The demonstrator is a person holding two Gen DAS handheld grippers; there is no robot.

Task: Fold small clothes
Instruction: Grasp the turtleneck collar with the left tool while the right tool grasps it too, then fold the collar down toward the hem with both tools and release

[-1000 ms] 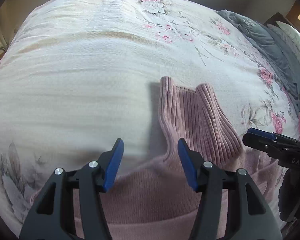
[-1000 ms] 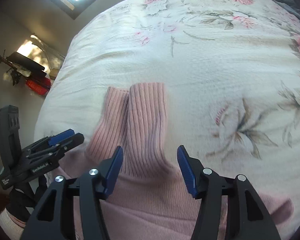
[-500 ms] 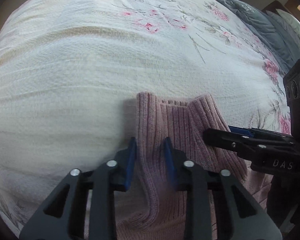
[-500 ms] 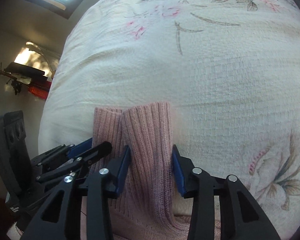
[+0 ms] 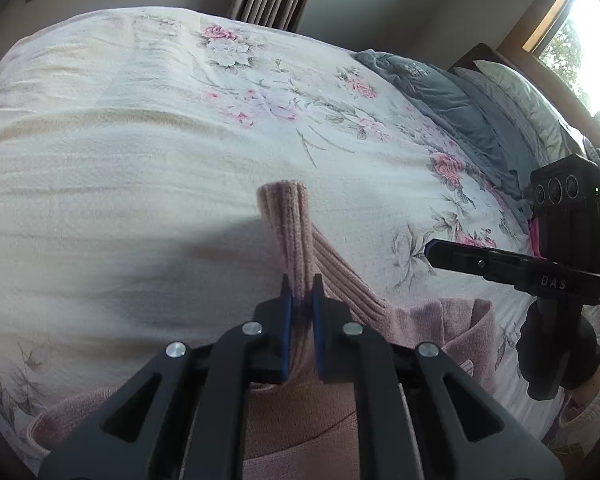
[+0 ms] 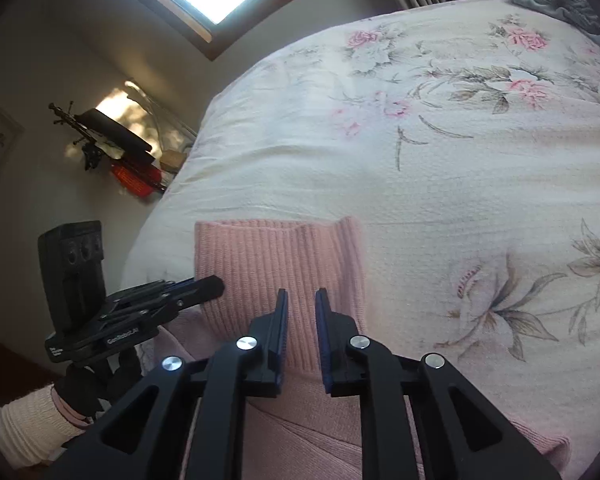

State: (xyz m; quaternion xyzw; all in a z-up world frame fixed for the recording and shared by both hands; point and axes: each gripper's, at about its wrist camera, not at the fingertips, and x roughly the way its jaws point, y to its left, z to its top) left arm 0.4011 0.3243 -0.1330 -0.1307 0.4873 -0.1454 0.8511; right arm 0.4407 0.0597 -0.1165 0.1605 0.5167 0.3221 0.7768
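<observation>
A pink knit sweater [image 5: 300,424] lies at the near edge of the floral bedspread [image 5: 140,152]. Its ribbed collar [image 5: 288,220] stands lifted off the bed, with my left gripper [image 5: 300,300] shut on its edge. In the right wrist view the collar [image 6: 276,256] faces me flat, and the left gripper [image 6: 218,282] pinches its left side. My right gripper [image 6: 301,300] has its fingers drawn nearly together in front of the collar. In the left wrist view the right gripper [image 5: 430,249] hangs to the right of the cloth with nothing on its tip.
Grey and pale pillows [image 5: 472,112] are stacked at the bed's far right. A dark-gloved hand [image 5: 556,344] holds the right tool; a cream sleeve [image 6: 24,428] shows behind the left one. A stand with dark and red items [image 6: 116,144] sits beside the bed.
Both grippers went from wide open to closed. The left one clamped the collar and raised it upright. The right one narrowed and rose away from the bed.
</observation>
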